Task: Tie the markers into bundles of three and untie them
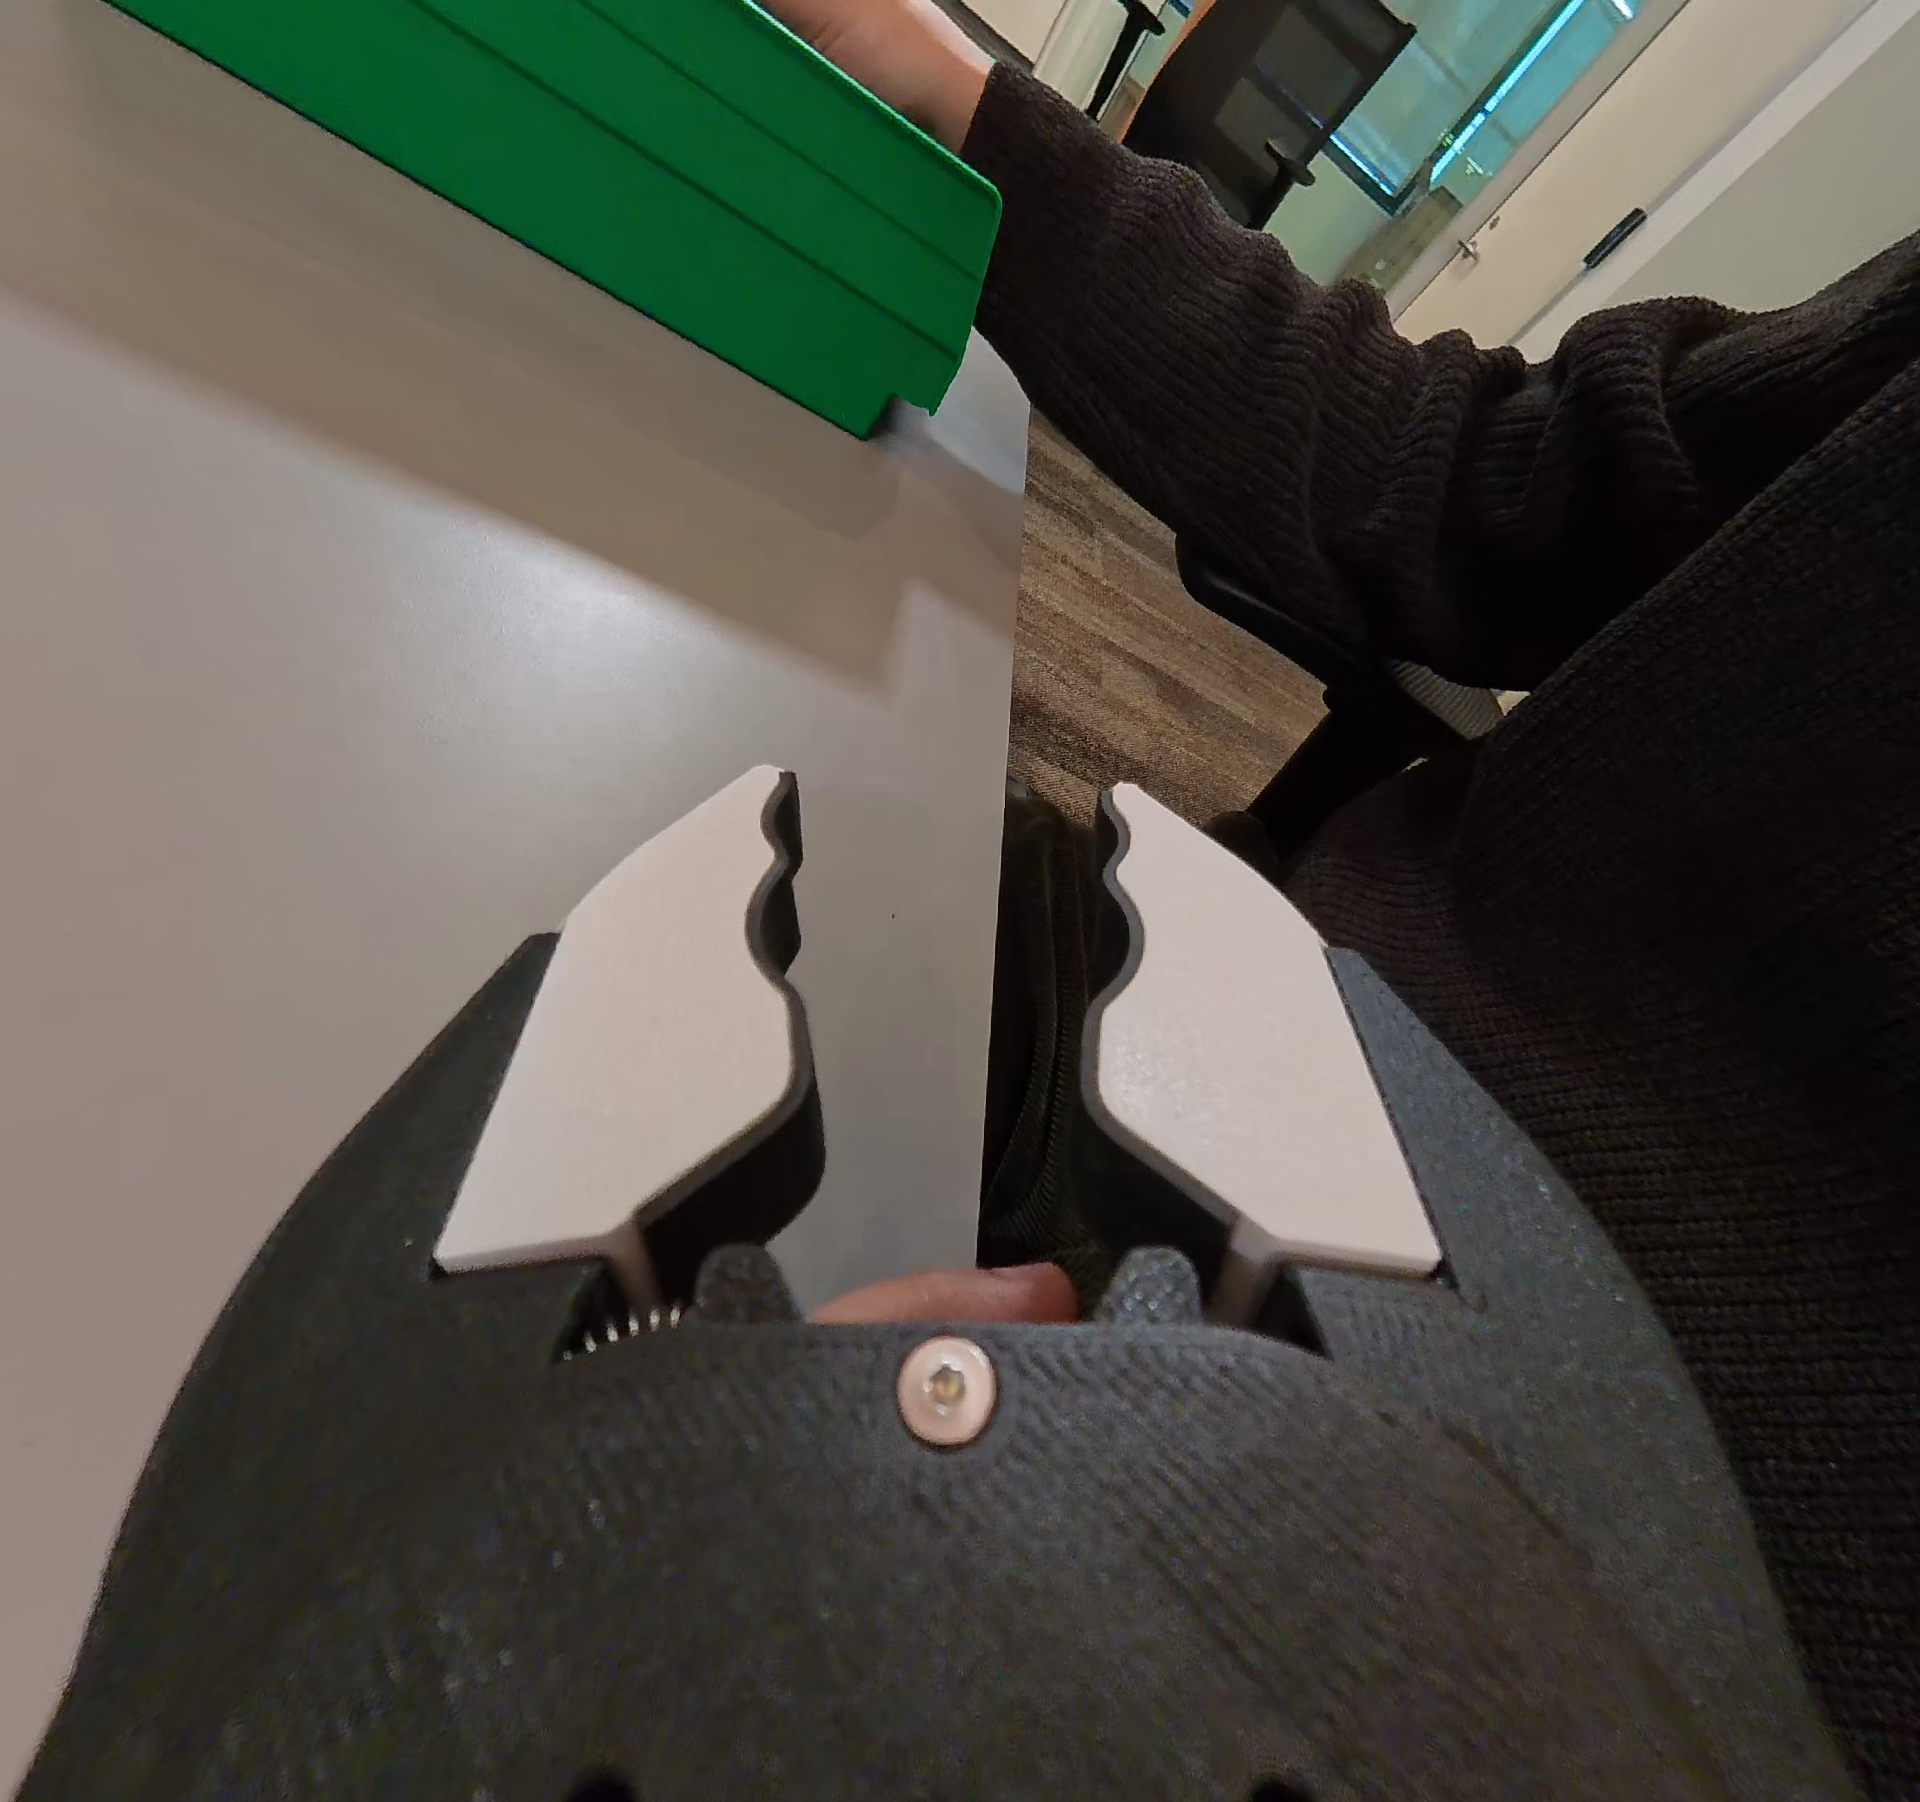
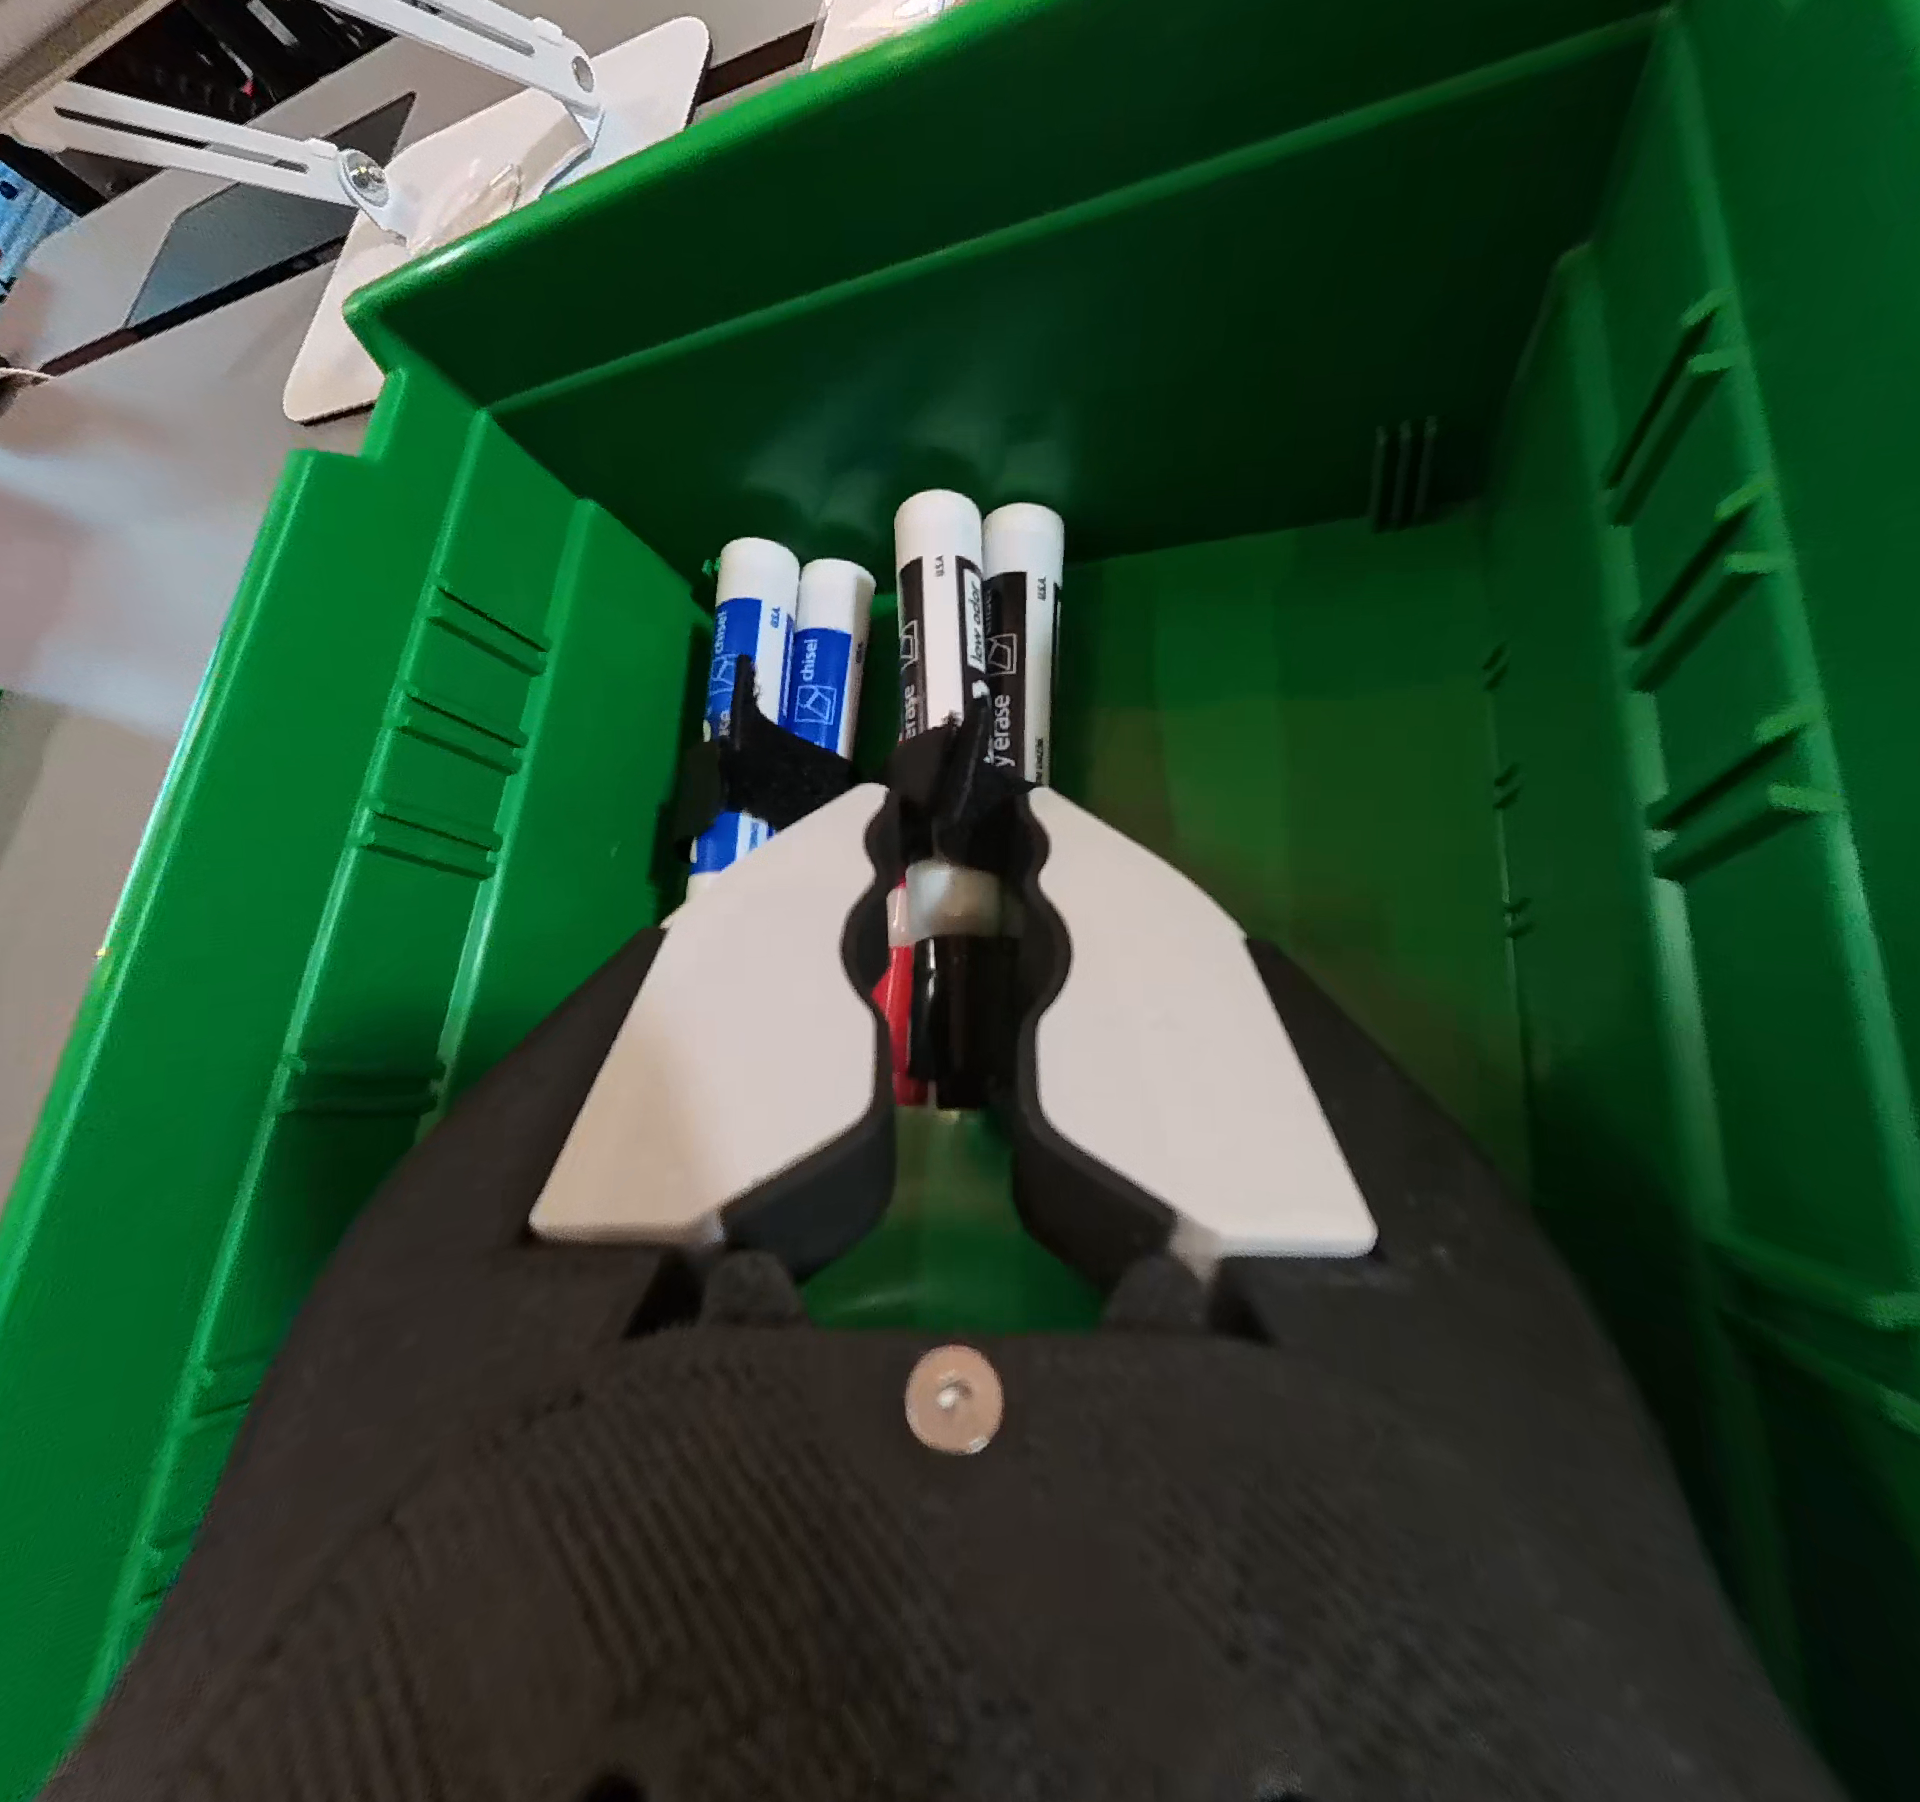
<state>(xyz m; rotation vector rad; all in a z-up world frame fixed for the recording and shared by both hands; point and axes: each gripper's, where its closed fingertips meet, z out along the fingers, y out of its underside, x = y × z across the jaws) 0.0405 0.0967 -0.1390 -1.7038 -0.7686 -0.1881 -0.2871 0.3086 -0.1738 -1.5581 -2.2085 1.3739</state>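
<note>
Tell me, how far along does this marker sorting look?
Done: a strapped bundle of blue markers already lies inside the green bin. In hand: the right gripper is shut on a strapped bundle of black markers, low in the bin beside the blue ones. Left: letting go. The left gripper is open, holding nothing, at the table edge.

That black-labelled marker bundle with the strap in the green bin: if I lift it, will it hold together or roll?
The black marker bundle probably lifts as one stiff unit, since a black strap binds the markers. Likely light: just a few plastic pens. Bundled barrels seem unlikely to roll, though smooth barrels could slip within the strap. The right hand-held gripper is closed around it inside the green bin.
</note>
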